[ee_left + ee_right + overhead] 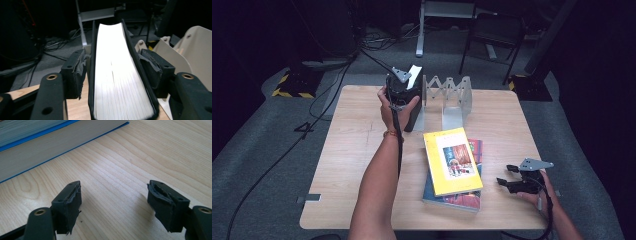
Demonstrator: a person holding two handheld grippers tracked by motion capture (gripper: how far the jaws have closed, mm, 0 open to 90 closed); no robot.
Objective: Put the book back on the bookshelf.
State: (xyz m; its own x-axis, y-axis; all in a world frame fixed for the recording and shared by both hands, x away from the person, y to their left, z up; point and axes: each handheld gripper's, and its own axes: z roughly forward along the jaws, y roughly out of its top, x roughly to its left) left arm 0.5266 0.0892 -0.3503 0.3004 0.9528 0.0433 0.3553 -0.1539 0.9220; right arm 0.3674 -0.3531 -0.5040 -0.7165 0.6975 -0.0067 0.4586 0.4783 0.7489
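In the left gripper view, a black book is seen upright between the released left gripper; in the high view, the right gripper is held open beside stacked books on the worktop.

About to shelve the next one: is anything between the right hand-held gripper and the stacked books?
Nothing visible. The right hand-held gripper rests open on the table, with bare wood between it and the stacked books.
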